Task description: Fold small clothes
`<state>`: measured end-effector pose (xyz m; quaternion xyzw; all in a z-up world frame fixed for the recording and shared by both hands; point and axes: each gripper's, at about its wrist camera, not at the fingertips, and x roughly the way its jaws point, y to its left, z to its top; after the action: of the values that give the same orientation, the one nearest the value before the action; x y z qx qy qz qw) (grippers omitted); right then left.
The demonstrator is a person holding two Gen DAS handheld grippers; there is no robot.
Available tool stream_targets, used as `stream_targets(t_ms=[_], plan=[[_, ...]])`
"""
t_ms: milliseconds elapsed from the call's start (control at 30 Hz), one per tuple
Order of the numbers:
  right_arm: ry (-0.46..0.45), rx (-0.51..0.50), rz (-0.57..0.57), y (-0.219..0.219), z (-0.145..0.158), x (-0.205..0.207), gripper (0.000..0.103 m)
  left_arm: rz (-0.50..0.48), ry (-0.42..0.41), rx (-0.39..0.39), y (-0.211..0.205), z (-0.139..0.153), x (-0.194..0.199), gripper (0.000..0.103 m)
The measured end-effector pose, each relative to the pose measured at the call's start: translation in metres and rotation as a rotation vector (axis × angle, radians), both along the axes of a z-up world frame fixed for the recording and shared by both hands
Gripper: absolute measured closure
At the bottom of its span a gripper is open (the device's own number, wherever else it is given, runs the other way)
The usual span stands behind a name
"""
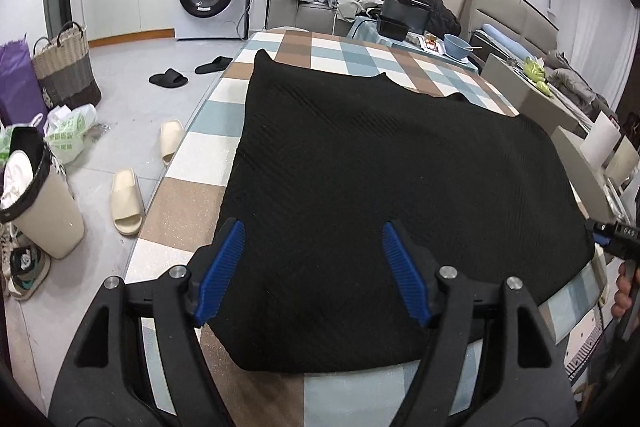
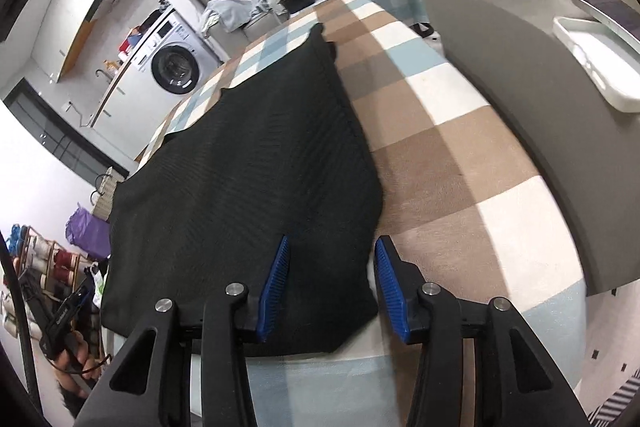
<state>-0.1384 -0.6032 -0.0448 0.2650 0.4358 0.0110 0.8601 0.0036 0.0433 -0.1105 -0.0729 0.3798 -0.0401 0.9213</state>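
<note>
A black ribbed knit garment (image 1: 380, 187) lies spread flat on the checked tablecloth (image 1: 192, 195). It also shows in the right wrist view (image 2: 248, 179). My left gripper (image 1: 312, 267) is open, its blue pads (image 1: 218, 275) hovering over the garment's near left corner. My right gripper (image 2: 330, 287) is open over the garment's near right corner; its left pad is over the cloth and its right pad (image 2: 390, 291) is over the tablecloth (image 2: 460, 187). The right gripper also shows at the right edge of the left wrist view (image 1: 612, 235).
A blue bowl (image 1: 458, 45) and black containers (image 1: 400, 15) stand at the table's far end. Slippers (image 1: 126, 201), a bin (image 1: 40, 203), bags and a basket (image 1: 66, 67) are on the floor to the left. A grey counter (image 2: 520, 75) with a white tray (image 2: 600, 67) is on the right.
</note>
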Motion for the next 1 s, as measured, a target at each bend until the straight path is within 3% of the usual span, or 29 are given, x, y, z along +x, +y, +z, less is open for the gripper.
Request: stream_targets(t_ms=[100, 167, 300, 733, 1000], plan=[[-0.012, -0.012, 0.023, 0.010, 0.003, 0.000, 0.061, 0.005, 0.012, -0.035, -0.002, -0.002, -0.005, 0.034], [-0.041, -0.010, 0.037, 0.015, 0.006, -0.001, 0.070, 0.007, 0.017, -0.046, -0.003, -0.003, -0.008, 0.034], [-0.078, 0.046, 0.039, 0.008, 0.012, -0.003, 0.069, 0.008, 0.032, -0.055, -0.006, -0.003, -0.006, 0.034], [-0.020, 0.142, 0.122, -0.015, -0.002, -0.005, 0.069, 0.035, 0.063, -0.079, -0.010, 0.001, 0.030, 0.034], [-0.010, 0.210, 0.115, -0.027, -0.005, -0.019, 0.069, 0.060, 0.051, -0.030, -0.011, 0.010, 0.042, 0.034]])
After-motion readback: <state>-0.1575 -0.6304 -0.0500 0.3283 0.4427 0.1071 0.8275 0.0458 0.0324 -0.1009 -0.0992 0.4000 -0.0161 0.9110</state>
